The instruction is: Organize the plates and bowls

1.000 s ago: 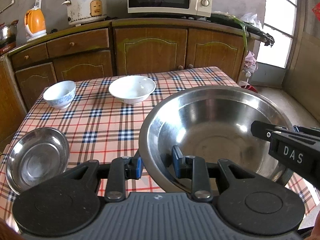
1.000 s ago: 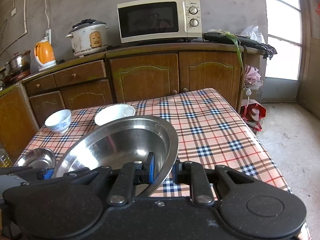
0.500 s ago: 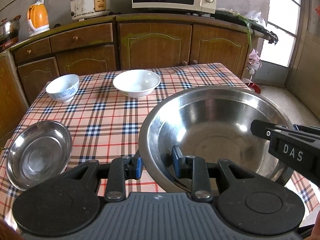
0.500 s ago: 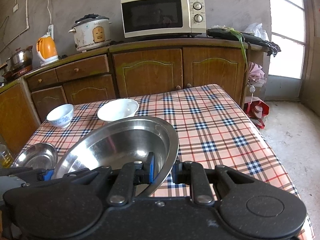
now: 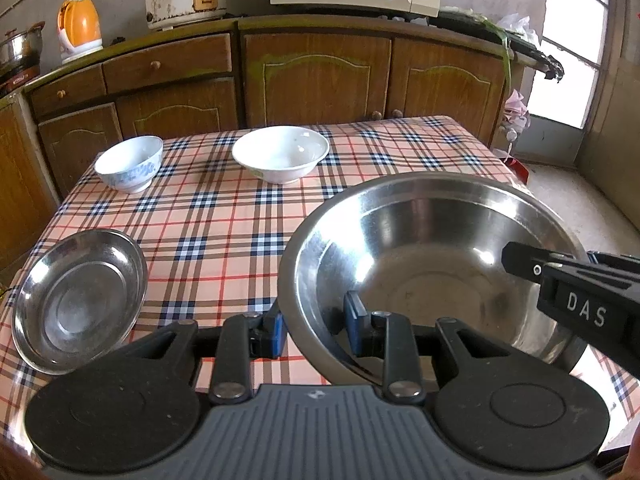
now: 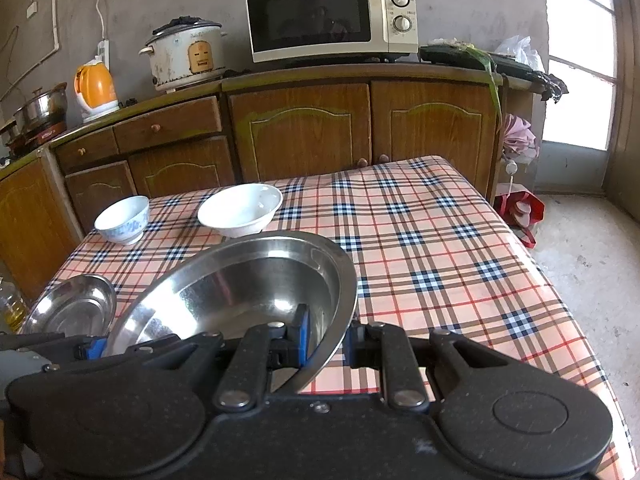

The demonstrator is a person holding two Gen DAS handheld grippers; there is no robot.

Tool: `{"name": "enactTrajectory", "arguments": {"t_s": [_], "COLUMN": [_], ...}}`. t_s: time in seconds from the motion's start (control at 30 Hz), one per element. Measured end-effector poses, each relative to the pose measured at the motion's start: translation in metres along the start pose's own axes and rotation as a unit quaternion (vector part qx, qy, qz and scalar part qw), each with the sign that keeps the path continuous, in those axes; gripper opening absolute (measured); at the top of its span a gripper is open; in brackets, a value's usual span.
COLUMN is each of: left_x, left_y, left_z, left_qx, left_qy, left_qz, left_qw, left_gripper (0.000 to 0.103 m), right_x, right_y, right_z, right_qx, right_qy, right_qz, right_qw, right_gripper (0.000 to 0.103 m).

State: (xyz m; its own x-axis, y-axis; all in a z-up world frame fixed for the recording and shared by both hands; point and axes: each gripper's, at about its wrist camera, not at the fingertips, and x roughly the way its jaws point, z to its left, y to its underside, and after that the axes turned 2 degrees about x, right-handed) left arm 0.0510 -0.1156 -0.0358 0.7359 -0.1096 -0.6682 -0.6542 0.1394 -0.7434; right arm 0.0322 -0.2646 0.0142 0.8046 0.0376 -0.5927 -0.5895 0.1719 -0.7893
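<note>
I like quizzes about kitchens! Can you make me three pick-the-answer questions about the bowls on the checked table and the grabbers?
1. Where is the small metal dish?
A. left of the big metal bowl
B. inside the microwave
C. on the floor

2. How many white bowls are on the table?
A. none
B. two
C. five

3. What is the left gripper doing?
A. hanging open
B. pinching the big metal bowl's rim
C. holding a cup

Answers: 1 A, it lies near the table's left edge, apart from the big metal bowl. 2 B, the patterned bowl and the plain white bowl. 3 B, its pads sit either side of the rim.
</note>
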Motion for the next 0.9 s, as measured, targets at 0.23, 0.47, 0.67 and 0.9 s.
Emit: {"name": "enactTrajectory", "arguments": {"t_s": [0.23,0.47,0.67,0.9], "left_x": [0.007,0.015,0.021,0.031], "left_y": [0.002,0.003,0.005,0.006], "left_z": [0.001,0.001,0.0,0.001], "left_qx": [0.002,0.006,0.008,0.012], "left_qy": [-0.003,-0.005,-0.008,-0.014], "left_qz": [0.01,0.019,0.027,0.038], "left_qw": [0.9999,0.9998,0.9996,0.9991], "left_gripper": [0.029,0.029,0.029,0.029], "right_x": [0.008,0.018,0.027,0.039], "right_y": [0.005,0.008,0.012,0.018], "right_z": [-0.003,-0.007,-0.009,-0.011], "right_qx": [0.006,0.012,0.016,0.023], "right_qy": [-0.006,-0.011,-0.015,-0.023], "right_qz": [0.009,0.017,0.024,0.034], "right_qw": [1.0,1.0,0.999,0.999], "right_gripper": [0.022,0.022,0.022,0.023]}}
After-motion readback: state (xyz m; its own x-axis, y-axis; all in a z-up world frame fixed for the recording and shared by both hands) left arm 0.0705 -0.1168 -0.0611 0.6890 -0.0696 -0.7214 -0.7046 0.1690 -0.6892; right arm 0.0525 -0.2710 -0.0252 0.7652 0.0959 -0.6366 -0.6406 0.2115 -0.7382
